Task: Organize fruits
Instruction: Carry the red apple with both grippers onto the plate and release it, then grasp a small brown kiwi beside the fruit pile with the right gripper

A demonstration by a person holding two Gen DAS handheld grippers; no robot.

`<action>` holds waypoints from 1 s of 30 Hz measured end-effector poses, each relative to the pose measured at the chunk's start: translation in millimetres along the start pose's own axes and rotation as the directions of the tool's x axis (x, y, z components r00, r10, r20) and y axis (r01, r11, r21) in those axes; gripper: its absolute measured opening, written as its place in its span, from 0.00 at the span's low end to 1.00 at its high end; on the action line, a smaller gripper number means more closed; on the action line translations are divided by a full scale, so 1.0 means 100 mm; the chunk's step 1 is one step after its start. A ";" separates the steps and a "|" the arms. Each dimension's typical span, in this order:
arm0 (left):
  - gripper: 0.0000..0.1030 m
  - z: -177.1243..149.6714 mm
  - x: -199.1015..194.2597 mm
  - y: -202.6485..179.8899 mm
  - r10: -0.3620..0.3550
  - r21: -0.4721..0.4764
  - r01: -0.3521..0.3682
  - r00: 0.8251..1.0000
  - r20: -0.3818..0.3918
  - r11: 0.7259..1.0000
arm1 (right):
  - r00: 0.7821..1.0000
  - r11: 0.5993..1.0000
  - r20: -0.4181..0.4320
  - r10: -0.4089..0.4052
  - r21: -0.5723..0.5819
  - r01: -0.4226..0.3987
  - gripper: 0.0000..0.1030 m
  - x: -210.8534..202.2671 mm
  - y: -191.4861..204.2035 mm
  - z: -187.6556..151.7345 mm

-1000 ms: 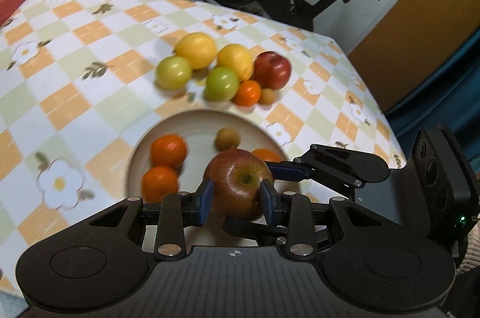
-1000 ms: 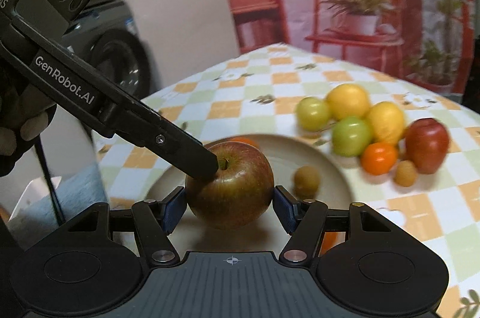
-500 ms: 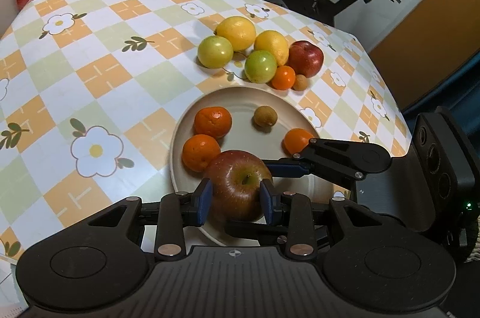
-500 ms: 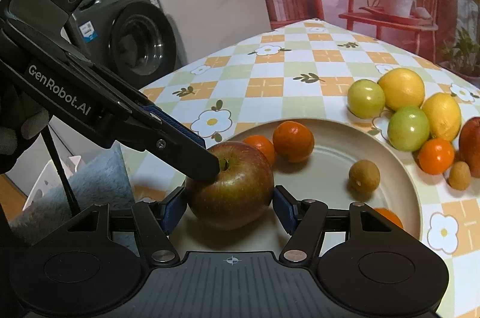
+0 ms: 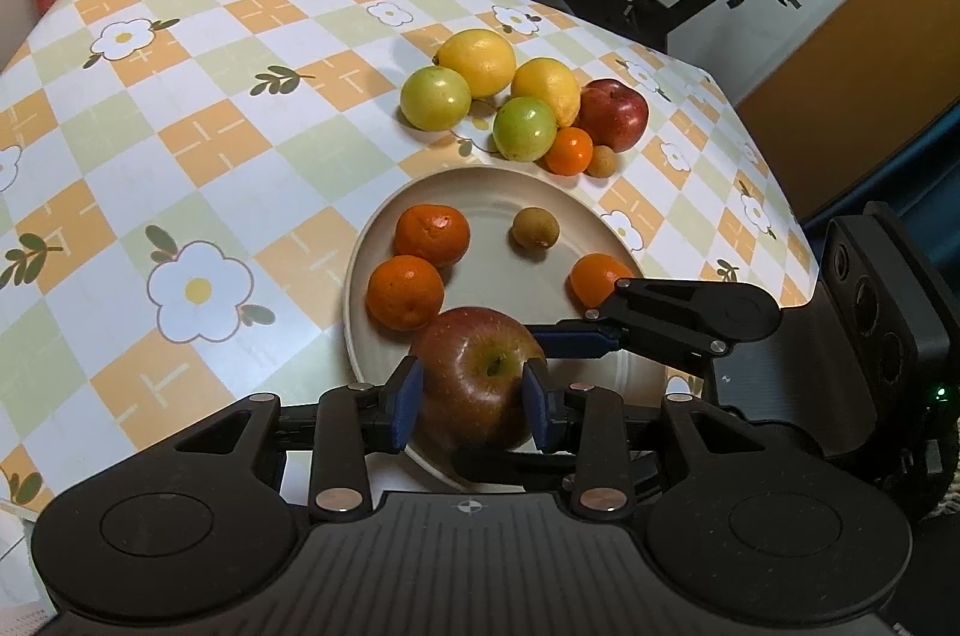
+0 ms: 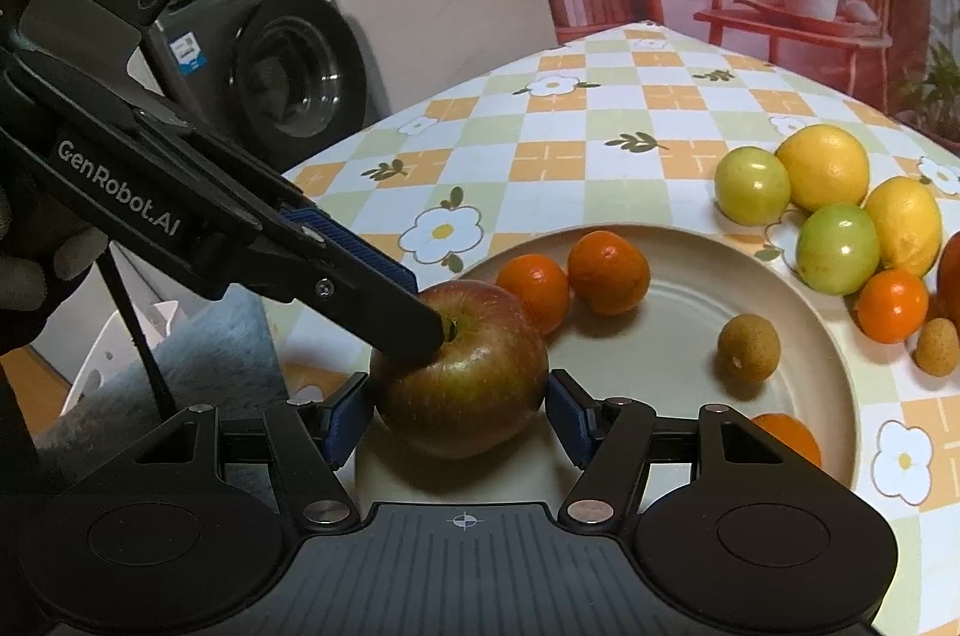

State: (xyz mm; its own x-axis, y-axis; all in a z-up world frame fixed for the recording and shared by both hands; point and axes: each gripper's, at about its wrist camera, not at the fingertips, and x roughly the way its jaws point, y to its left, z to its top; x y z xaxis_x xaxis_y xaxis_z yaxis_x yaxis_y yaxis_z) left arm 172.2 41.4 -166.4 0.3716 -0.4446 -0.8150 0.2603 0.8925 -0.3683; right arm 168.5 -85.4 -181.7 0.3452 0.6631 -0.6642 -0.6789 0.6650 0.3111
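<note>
Both hands have carried the big red-green apple a little lower and nearer, and it now rests at the near edge of the round beige plate. The left gripper has its blue pads on either side of the apple, its jaws just starting to open. The right gripper brackets the same apple, though the right pad seems to stand slightly clear. On the plate lie three small oranges and a brown longan. Beyond it, on the checked floral tablecloth, cluster lemons, green fruits and a red apple.
</note>
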 end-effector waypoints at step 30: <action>0.47 -0.05 0.06 -0.01 0.048 0.015 -0.048 0.999 -0.002 0.999 | 0.980 0.995 0.184 -0.082 0.079 0.068 0.58 -0.60 -0.32 -0.19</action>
State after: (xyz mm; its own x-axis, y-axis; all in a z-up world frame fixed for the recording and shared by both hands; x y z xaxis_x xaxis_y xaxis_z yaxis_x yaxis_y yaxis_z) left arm 169.8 38.1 -173.3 0.3818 -0.4010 -0.8327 0.2556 0.9117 -0.3218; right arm 157.2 -152.8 -164.5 0.5128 0.6582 -0.5512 -0.6007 0.7338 0.3174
